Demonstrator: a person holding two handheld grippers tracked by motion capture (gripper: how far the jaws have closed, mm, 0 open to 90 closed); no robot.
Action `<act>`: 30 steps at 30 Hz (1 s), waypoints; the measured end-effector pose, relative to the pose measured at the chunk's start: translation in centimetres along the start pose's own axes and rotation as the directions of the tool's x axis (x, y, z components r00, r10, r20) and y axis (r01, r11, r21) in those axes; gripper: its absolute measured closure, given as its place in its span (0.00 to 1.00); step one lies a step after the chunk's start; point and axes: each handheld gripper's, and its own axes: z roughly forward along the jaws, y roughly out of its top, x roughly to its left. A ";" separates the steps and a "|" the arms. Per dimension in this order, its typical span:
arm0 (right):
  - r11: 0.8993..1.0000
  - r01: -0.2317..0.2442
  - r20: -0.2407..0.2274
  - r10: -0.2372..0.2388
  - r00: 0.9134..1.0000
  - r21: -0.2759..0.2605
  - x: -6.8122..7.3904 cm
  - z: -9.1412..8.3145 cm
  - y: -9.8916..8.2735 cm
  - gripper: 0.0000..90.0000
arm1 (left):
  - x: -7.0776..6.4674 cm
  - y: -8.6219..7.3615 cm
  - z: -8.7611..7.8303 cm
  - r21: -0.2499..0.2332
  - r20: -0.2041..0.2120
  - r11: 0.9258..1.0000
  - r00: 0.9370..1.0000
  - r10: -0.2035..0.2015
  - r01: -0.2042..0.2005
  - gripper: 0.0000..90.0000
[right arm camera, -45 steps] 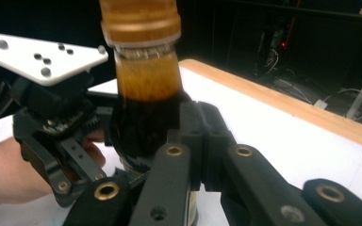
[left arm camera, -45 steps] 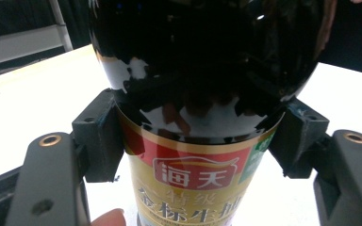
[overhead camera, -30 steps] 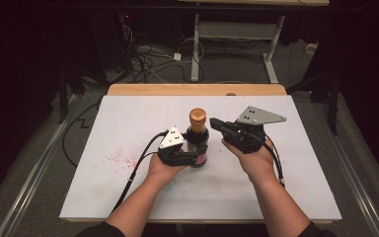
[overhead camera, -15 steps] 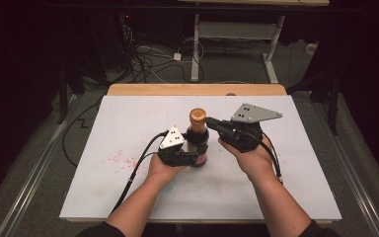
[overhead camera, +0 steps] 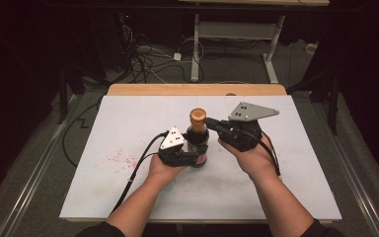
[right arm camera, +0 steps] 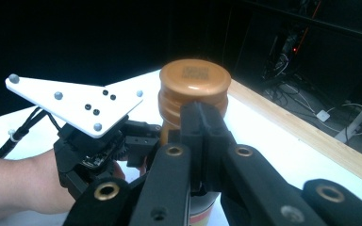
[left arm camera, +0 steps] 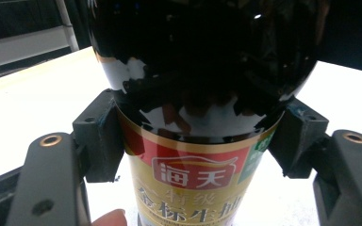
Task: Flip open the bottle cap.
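Note:
A dark glass bottle (overhead camera: pixel 198 139) with an orange-brown cap (overhead camera: pixel 198 116) stands upright mid-table. My left gripper (overhead camera: pixel 199 155) is shut on the bottle's body (left arm camera: pixel 202 94) just above its red and gold label. Its pads (left arm camera: pixel 99 136) press both sides. My right gripper (overhead camera: pixel 210 123) comes in from the right at neck height. In the right gripper view its jaws (right arm camera: pixel 200 127) are shut together with nothing between them. Their tips stand right in front of the neck below the cap (right arm camera: pixel 194 77). Beyond them the left gripper (right arm camera: pixel 94 141) shows, with its white plate.
The white table top (overhead camera: pixel 128 123) has a wooden strip (overhead camera: pixel 197 90) along its far edge and faint red stains (overhead camera: pixel 123 159) at the left. Cables (overhead camera: pixel 153 64) and a desk frame (overhead camera: pixel 196 44) lie on the dark floor behind. Both forearms enter from the bottom.
My right gripper has edged slightly left toward the bottle's neck. The left gripper and the bottle have stayed still.

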 end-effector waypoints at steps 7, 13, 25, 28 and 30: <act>1.000 0.000 0.004 -0.001 1.000 0.006 0.0 0.0 0.2 1.00 | -0.2 -0.1 0.1 -0.036 -0.006 0.999 1.000 -0.019 0.018 0.32; 1.000 -0.001 0.006 0.001 1.000 0.013 0.1 0.0 0.3 1.00 | -0.2 -0.1 0.1 -0.028 -0.011 0.999 1.000 -0.016 0.016 0.32; 0.999 0.004 0.009 -0.004 1.000 0.039 0.1 0.1 0.7 1.00 | -0.2 -0.1 0.2 -0.037 -0.020 0.999 1.000 -0.021 0.020 0.33; 0.999 0.006 0.012 -0.007 1.000 0.041 0.2 0.1 0.8 1.00 | 0.0 -0.1 0.1 -0.014 -0.025 1.000 1.000 0.008 -0.009 0.33; 0.999 0.007 0.015 -0.008 1.000 0.046 0.2 0.1 0.8 1.00 | 0.0 -0.1 0.1 -0.014 -0.027 1.000 1.000 0.010 -0.010 0.33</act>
